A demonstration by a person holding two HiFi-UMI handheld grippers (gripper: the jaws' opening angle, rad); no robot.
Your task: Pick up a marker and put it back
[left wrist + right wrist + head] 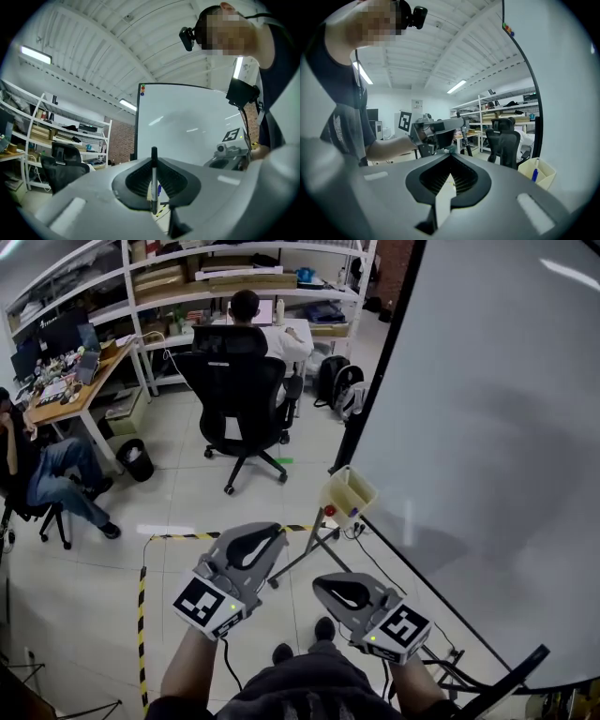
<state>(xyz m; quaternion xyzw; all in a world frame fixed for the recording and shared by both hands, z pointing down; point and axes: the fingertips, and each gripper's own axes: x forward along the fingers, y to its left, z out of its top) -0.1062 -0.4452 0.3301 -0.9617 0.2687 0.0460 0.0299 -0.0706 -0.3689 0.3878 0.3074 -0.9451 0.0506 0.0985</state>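
Left gripper view: item one, marker (153,180), black and slim, standing upright across the ribbed pads of the left gripper (153,157); jaws pinched on its barrel, cap end proud above them, presumably so the pen can be carried without slipping; whiteboard (187,126) fills the ground beyond.

Right gripper view: item two, right gripper (450,157), tips brought together with nothing between them; idle, by my reading, since one pen needs one holder; the marker cube of the other gripper shows across from it.

Item three, pale yellow bin (543,173), fixed near the board's edge, a blue pen (535,174) standing in it; judged the pen's proper home, being within reach of whoever writes at the board.

Head view: both grippers raised side by side ahead of the person, left gripper (272,535) nearer the bin (349,491), well apart from it; pick-up judged done, return not yet made; office chair (239,390) and shelving behind, unconnected.
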